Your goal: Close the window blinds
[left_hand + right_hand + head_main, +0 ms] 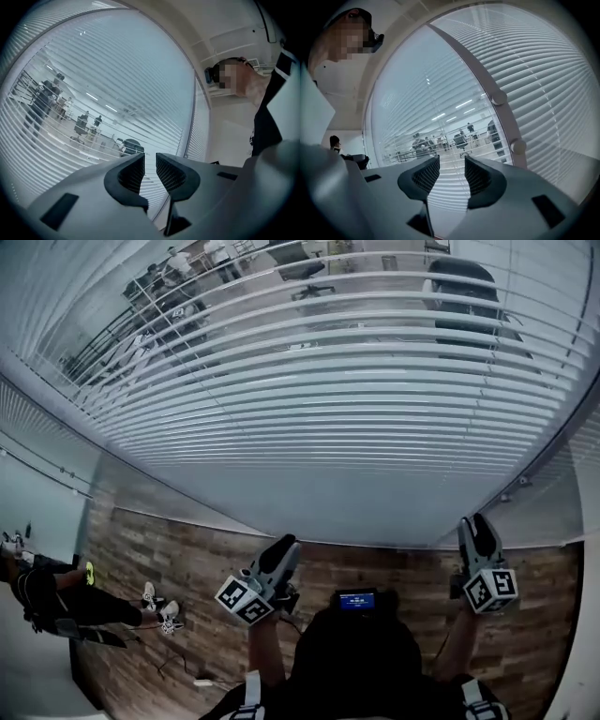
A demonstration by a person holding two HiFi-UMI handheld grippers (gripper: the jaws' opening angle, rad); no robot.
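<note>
Closest to you, your left gripper (284, 545) has its jaws a narrow gap apart and your right gripper (476, 521) has them a little wider. Neither holds anything, and through both gaps you see only slats. Both point forward at the window blinds (328, 409), which hang ahead of and above the two tips, well apart from them. The slats run side to side across your reach and sit tilted open, so the office behind the glass shows between them. The move turns on where the tilt control hangs, and I can't make out a wand or pull cord in any view; only thin ladder strings cross the slats. Off to your right stands the frame post (487, 89) carrying two round knobs (499, 97), and your right gripper is plainly the nearer one to it. I'd judge that side the place to search first, reaching forward and up. Farthest off, beyond the glass, are desks, chairs and people.
</note>
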